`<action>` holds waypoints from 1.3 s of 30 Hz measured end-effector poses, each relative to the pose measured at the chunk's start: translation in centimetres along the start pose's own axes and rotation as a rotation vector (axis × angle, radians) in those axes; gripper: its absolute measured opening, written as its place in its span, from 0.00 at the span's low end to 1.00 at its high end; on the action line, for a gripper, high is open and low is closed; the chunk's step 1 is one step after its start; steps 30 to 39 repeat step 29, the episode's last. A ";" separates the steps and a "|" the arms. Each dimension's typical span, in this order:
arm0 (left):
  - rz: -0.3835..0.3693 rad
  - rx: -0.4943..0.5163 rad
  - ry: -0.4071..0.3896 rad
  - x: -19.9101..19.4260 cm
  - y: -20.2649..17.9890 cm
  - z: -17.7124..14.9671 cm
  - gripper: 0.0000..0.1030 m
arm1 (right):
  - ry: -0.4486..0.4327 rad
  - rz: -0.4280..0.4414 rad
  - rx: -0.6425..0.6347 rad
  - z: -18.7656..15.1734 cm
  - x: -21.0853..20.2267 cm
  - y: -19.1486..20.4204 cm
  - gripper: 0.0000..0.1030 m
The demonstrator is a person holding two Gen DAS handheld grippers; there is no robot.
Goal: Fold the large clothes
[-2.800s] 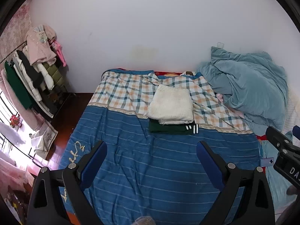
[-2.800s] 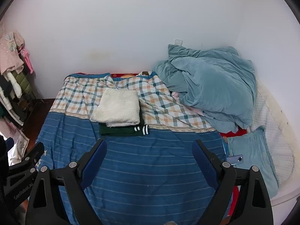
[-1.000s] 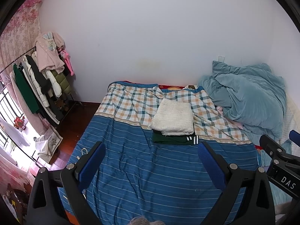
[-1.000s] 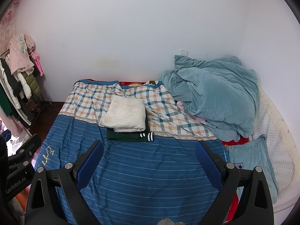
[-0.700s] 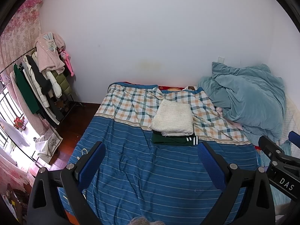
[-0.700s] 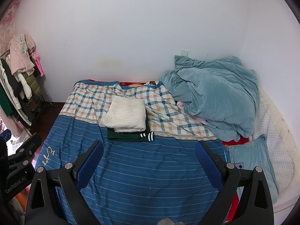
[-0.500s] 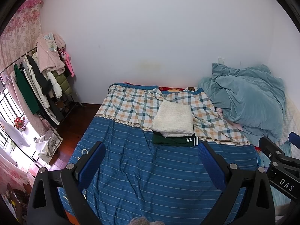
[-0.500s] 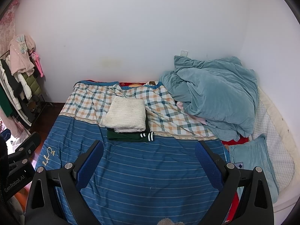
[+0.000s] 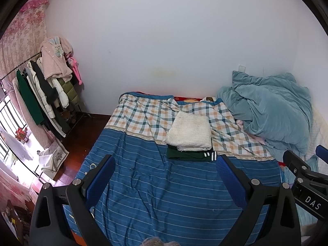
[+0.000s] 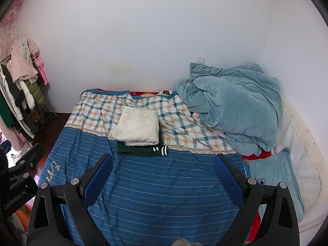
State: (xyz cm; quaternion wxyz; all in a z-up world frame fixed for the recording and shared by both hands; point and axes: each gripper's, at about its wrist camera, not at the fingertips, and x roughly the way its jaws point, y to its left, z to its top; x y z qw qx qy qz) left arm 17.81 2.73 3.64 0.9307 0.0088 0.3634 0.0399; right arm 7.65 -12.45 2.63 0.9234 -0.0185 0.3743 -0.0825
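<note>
A folded cream knit garment (image 9: 189, 134) (image 10: 137, 128) lies on top of a folded dark green garment with white stripes (image 9: 190, 156) (image 10: 143, 150) in the middle of the bed. My left gripper (image 9: 165, 165) hangs open above the blue striped cover, well short of the stack. My right gripper (image 10: 163, 164) is open too, at about the same distance from it. Neither holds anything. Part of the right gripper's body (image 9: 305, 181) shows at the right edge of the left wrist view; the left gripper's body (image 10: 20, 174) shows at the left of the right wrist view.
The bed carries a blue striped cover (image 9: 164, 190) with a checked band (image 10: 98, 112). A crumpled teal duvet (image 10: 233, 102) and a teal pillow (image 10: 274, 176) fill its right side. A phone (image 10: 260, 181) lies by the pillow. A loaded clothes rack (image 9: 43, 94) stands left.
Since 2.8 s ago both grippers have drawn back and up from the bed, so the stack looks smaller. Over the last second nothing has visibly moved.
</note>
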 end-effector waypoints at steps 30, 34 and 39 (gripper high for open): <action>0.001 -0.012 -0.012 -0.8 -0.1 0.3 0.98 | -0.012 -0.009 -0.002 0.0 -0.8 0.7 0.97; 0.001 -0.012 -0.012 -0.8 -0.1 0.3 0.98 | -0.012 -0.009 -0.002 0.0 -0.8 0.7 0.97; 0.001 -0.012 -0.012 -0.8 -0.1 0.3 0.98 | -0.012 -0.009 -0.002 0.0 -0.8 0.7 0.97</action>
